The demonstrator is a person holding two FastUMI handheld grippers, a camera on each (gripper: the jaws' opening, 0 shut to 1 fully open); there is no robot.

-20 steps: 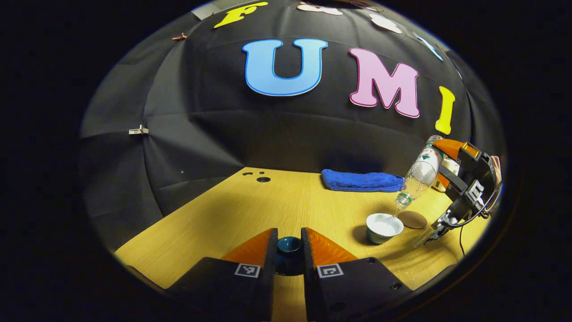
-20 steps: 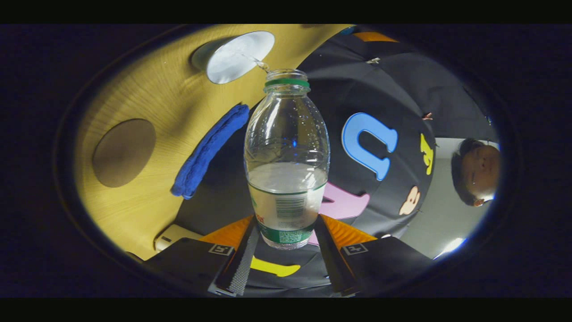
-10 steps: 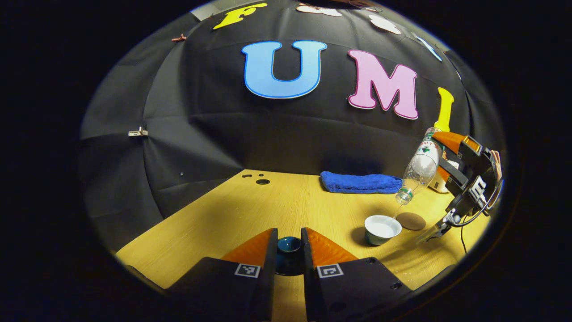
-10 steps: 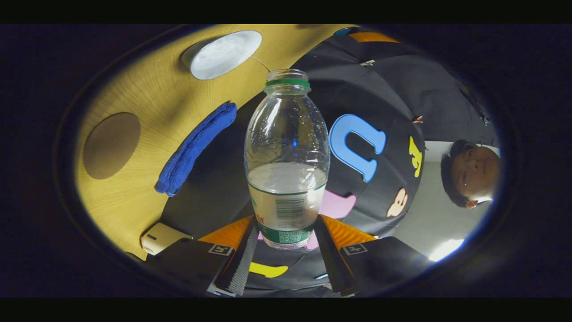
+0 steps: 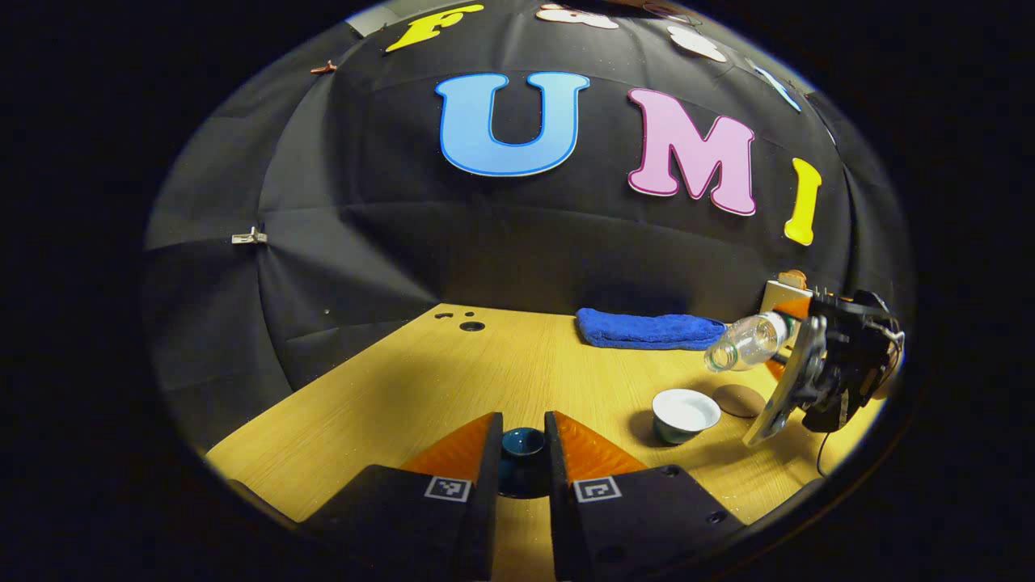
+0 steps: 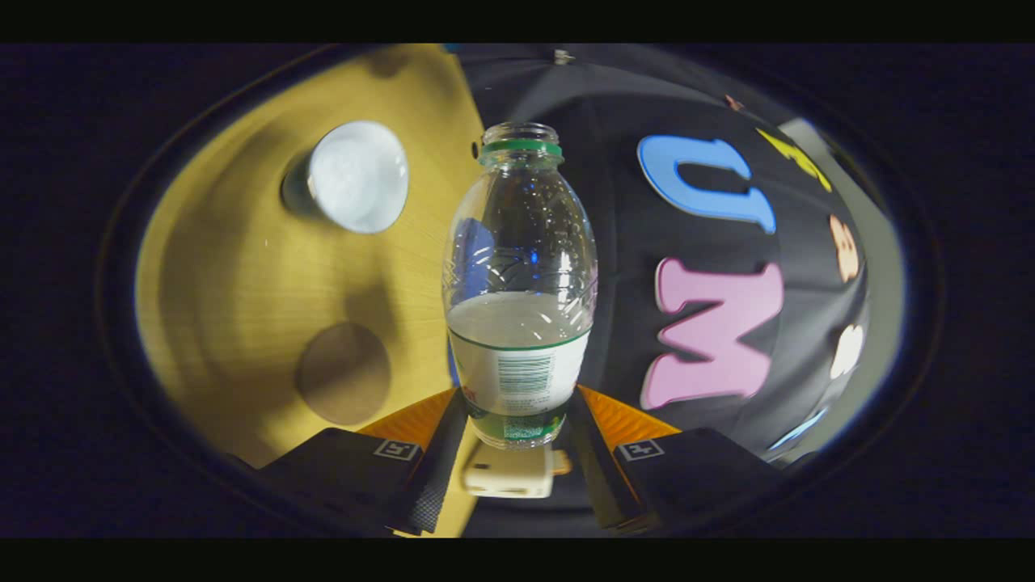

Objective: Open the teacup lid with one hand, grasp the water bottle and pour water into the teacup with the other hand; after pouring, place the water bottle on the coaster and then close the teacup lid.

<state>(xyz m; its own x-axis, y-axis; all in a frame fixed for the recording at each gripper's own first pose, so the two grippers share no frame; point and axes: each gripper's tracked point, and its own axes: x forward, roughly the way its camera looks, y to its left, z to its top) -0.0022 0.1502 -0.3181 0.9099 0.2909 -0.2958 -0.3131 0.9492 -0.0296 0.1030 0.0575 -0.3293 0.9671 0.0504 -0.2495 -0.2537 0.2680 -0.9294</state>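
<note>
Setting: staged recording booth, not a lived-in home. Evidence: black cloth wall (image 5: pixel 404 226) pinned with clips enclosing a pale wood-grain surface (image 5: pixel 485 372); few props laid out on it, namely a folded blue towel (image 5: pixel 651 330), a round coaster (image 5: pixel 741 399), a teacup (image 5: pixel 684 414).

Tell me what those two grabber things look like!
Each gripper, left and right, has a blocky black body carrying a small square black-and-white marker on each side. The right gripper, seen from the left gripper view, is a chunky black block with a pale flat bar and a thin black cable hanging below.
</note>
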